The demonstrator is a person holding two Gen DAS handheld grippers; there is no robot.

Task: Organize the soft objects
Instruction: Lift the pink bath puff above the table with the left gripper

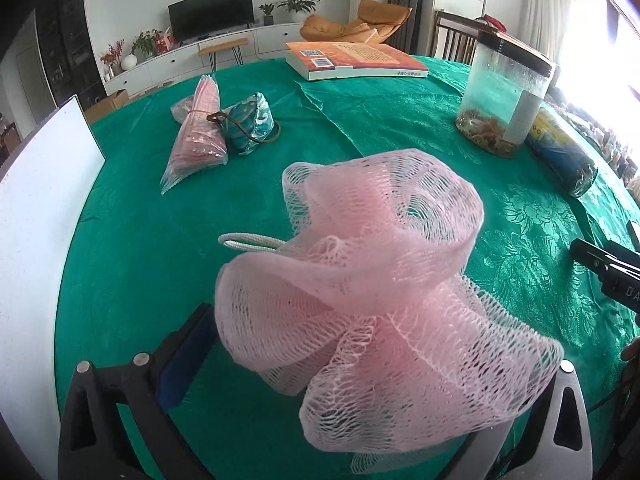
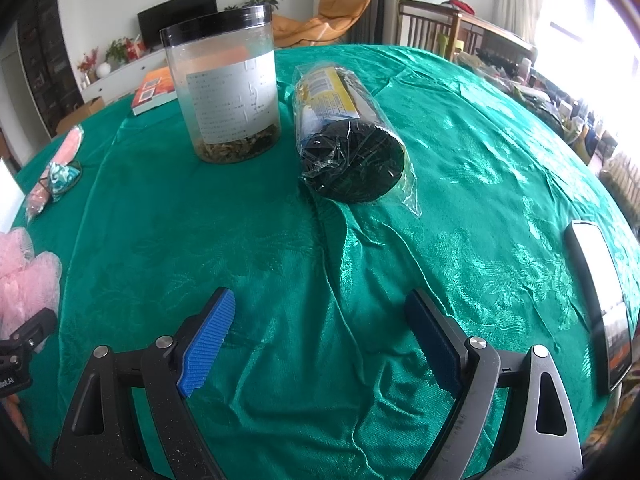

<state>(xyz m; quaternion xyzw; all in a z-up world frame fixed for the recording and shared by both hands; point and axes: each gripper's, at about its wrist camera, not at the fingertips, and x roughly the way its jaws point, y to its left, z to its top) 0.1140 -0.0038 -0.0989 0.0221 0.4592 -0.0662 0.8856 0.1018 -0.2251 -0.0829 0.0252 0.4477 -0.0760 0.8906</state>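
Observation:
A pink mesh bath pouf [image 1: 360, 280] with a white loop cord fills the left wrist view. My left gripper [image 1: 340, 364] is shut on the pouf and holds it above the green tablecloth [image 1: 132, 264]; its right finger is hidden behind the mesh. Part of the pouf shows at the left edge of the right wrist view [image 2: 24, 268]. A pink packet [image 1: 198, 136] and a teal patterned pouch [image 1: 250, 124] lie together at the far left. My right gripper [image 2: 320, 328] is open and empty, low over the cloth.
A clear jar with a black lid [image 2: 226, 88] and a black roll in plastic wrap [image 2: 348, 136] stand ahead of the right gripper. A book [image 1: 356, 60] lies at the far edge. A phone [image 2: 600, 300] lies at right. A white board [image 1: 36, 220] stands at left.

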